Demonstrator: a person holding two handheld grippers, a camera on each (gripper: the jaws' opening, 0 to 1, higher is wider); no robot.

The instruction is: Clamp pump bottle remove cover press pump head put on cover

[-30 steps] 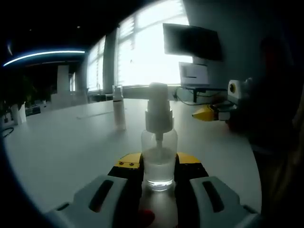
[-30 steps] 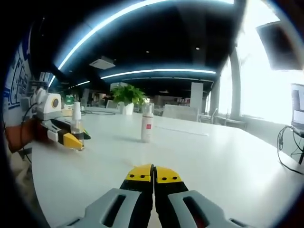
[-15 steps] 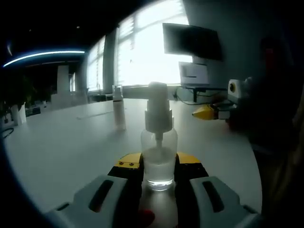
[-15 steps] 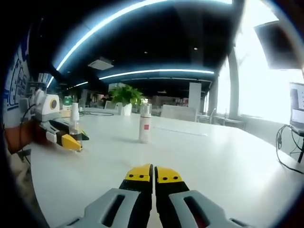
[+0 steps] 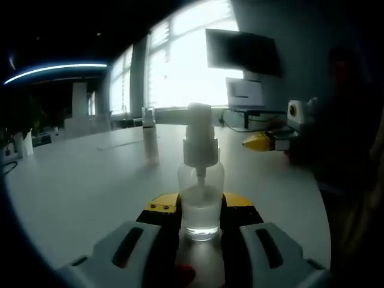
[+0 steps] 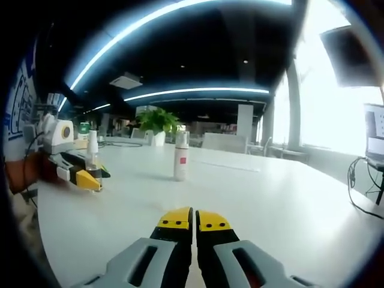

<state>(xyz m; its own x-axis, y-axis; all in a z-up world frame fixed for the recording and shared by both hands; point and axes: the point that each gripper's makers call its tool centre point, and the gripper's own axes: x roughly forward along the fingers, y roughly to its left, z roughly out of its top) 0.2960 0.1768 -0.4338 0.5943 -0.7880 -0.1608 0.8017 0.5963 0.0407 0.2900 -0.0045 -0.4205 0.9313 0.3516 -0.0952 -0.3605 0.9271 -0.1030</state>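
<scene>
A small clear pump bottle (image 5: 201, 187) with a white pump top (image 5: 200, 139) stands upright on the white table (image 5: 90, 180). My left gripper (image 5: 201, 211) is shut on its lower body, one yellow-tipped jaw on each side. In the right gripper view, that same left gripper (image 6: 89, 175) sits at the far left with the pump bottle (image 6: 92, 153) in it, held by a hand. My right gripper (image 6: 194, 218) hovers low over the table with its jaws together and nothing between them. It also appears as the right gripper (image 5: 260, 143) past the bottle in the left gripper view.
A tall slim white bottle (image 6: 180, 162) with a red label stands mid-table; the same tall bottle (image 5: 150, 141) shows beyond the pump bottle. A potted plant (image 6: 157, 122) stands at the far edge. A monitor (image 5: 243, 54) and bright windows lie behind.
The right gripper view has drifted slightly, so the tall bottle and left gripper sit a little further left. The left gripper and its bottle have not moved.
</scene>
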